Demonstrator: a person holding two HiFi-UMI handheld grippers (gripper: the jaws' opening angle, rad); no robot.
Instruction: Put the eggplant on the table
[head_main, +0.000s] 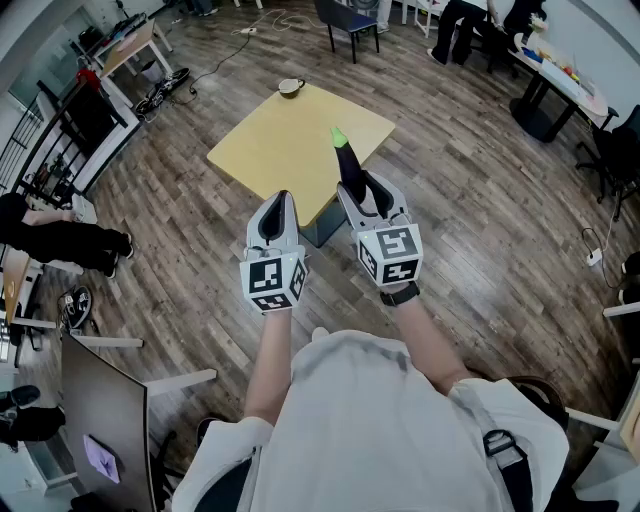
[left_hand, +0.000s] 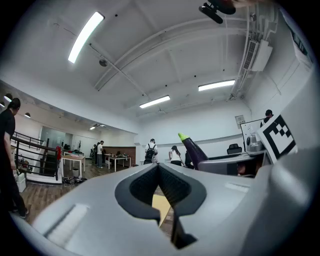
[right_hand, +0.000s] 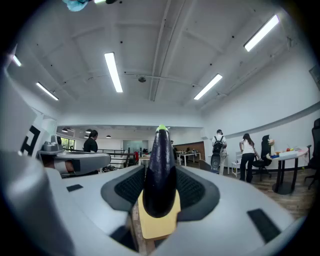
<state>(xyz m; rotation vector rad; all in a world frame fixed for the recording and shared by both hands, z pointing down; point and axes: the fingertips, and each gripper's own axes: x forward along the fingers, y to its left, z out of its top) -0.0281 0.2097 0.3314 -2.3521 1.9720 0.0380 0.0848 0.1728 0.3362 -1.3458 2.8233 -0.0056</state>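
The right gripper (head_main: 366, 192) clamps the eggplant (head_main: 346, 156) in wide-set jaws, green tip pointing away, over the yellow table's (head_main: 270, 150) near edge. The left gripper (head_main: 279, 208) hangs alongside, jaws together and empty. This looks like the carry step, and next it must lower the eggplant onto the tabletop and release.

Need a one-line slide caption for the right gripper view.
Right gripper shut on a dark purple eggplant with a green tip, tip pointing away from the camera, yellow square tabletop visible beneath it.
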